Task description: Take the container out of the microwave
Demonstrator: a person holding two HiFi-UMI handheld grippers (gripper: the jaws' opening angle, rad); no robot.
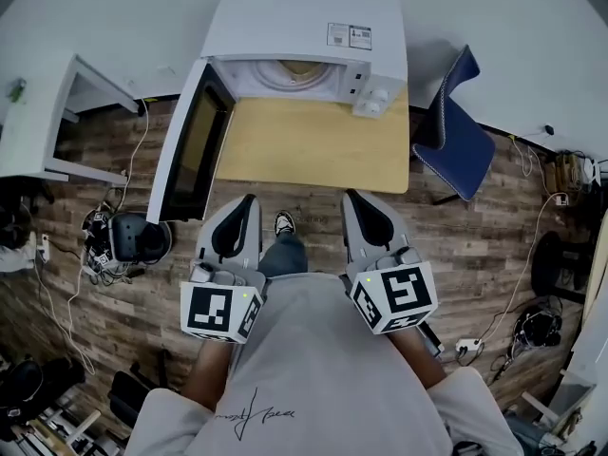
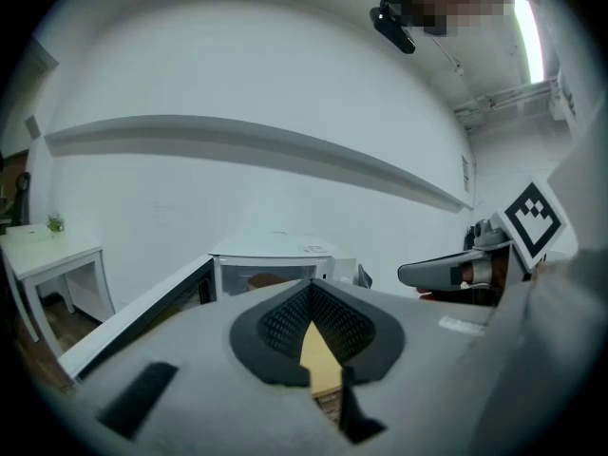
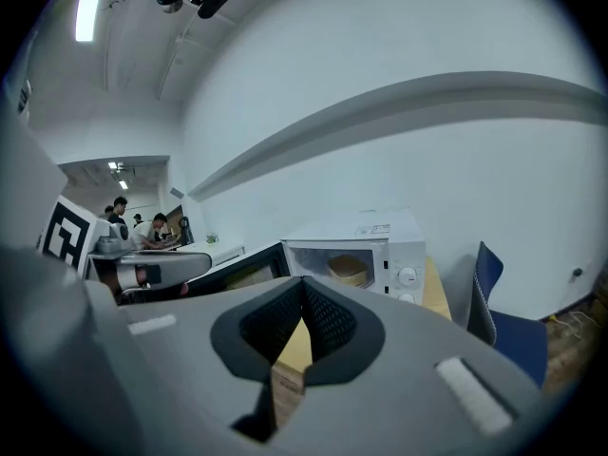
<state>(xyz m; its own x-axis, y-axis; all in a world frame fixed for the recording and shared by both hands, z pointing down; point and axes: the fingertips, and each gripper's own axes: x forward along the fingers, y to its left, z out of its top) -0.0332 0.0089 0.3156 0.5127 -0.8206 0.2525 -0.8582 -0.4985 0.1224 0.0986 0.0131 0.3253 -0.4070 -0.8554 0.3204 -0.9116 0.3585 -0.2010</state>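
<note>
The container (image 3: 347, 269) was seen sitting inside the cavity of the microwave (image 1: 304, 17), whose door (image 1: 190, 141) was swung fully open to the left, so that the opening was unobstructed. The microwave was set at the far end of the wooden table (image 1: 313, 150), against the wall, and a bare stretch of tabletop was found in front of it. The left gripper (image 1: 249, 202) and the right gripper (image 1: 353, 198) were held side by side at the table's near edge, well apart from the container, each with its jaws pressed together at the tips and nothing pinched between them. The step in hand was judged to be the approach, with the removal itself not yet begun. For it to be done well, the jaws would need to be spread before the opening was reached, since closed tips could only push the container deeper. The grippers would best be brought in level and low, so that the cavity's roof and the door's edge were not struck. The container would best be taken by two opposite sides or by its rim, evenly, so that it was not tipped. A straight pull towards the bare tabletop was thought safest, with the blue chair (image 1: 456, 136) at the right given a wide berth.
</note>
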